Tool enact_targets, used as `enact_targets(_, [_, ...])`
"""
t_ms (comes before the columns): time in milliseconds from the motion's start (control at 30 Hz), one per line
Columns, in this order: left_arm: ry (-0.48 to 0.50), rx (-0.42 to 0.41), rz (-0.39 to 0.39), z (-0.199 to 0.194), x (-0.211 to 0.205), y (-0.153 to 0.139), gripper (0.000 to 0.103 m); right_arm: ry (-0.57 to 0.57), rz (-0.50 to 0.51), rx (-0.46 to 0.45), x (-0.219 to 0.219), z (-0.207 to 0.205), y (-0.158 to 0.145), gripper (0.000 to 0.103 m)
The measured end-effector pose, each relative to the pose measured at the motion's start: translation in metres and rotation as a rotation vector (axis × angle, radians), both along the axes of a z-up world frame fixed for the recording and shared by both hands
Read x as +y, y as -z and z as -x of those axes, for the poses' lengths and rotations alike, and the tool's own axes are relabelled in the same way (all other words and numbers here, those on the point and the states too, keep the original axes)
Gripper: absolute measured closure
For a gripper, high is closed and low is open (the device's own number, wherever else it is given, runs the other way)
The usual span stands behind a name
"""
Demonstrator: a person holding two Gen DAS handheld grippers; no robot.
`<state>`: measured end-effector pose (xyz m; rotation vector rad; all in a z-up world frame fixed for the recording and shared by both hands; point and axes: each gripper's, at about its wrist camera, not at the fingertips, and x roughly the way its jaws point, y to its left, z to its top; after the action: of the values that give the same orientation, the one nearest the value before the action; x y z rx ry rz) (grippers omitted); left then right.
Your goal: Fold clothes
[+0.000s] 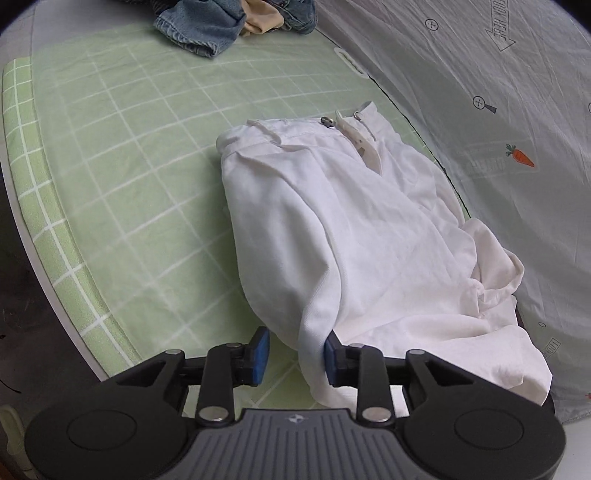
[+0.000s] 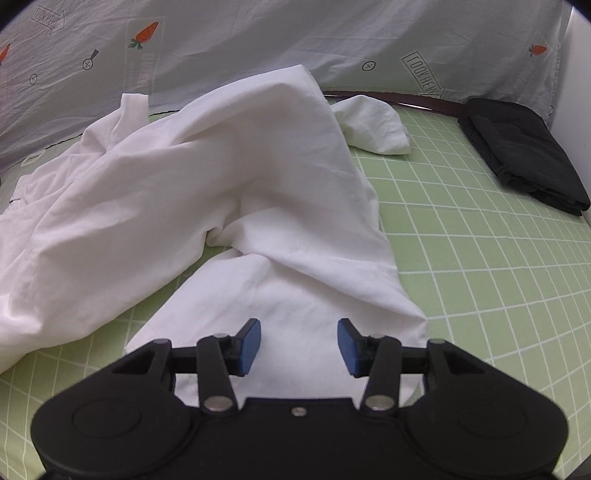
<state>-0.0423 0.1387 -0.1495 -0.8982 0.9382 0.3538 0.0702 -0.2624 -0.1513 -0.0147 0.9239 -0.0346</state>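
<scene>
A pair of white trousers (image 1: 343, 236) lies rumpled on the green checked sheet (image 1: 147, 192), waistband with a metal button at the far end. My left gripper (image 1: 295, 356) is open; a fold of the near trouser edge lies between its blue pads, against the right pad (image 1: 330, 358). In the right wrist view the same trousers (image 2: 207, 192) are bunched, with one leg running toward me. My right gripper (image 2: 299, 347) is open, its pads either side of that leg's hem, just above the cloth.
A heap of blue jeans and a beige garment (image 1: 229, 22) lies at the far end. A folded black garment (image 2: 524, 155) sits at the far right. A grey carrot-print sheet (image 1: 498, 129) hangs along the back. The bed edge (image 1: 40, 266) drops off at left.
</scene>
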Motion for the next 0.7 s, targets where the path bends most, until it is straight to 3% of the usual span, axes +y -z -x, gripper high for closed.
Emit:
enact_targets(100, [-0.024,-0.043,0.005,0.003,0.009,-0.006,0.058,-0.023,0.006,-0.003,0.012,0.006,0.000,0.033])
enact_targets(233, [-0.059,-0.087,-0.003,-0.003,0.027,-0.013,0.042,-0.050,0.013,-0.003,0.026,0.010,0.000,0.023])
enact_targets(467, [-0.049,-0.039,0.033,-0.026,0.052,0.004,0.040,-0.084,0.034,0.039,0.060,0.012,0.010,0.014])
enact_targets(700, [0.041,-0.025,0.013,-0.058,0.073,0.016,0.038,-0.013,0.102,0.049,0.084,0.008,0.020,0.016])
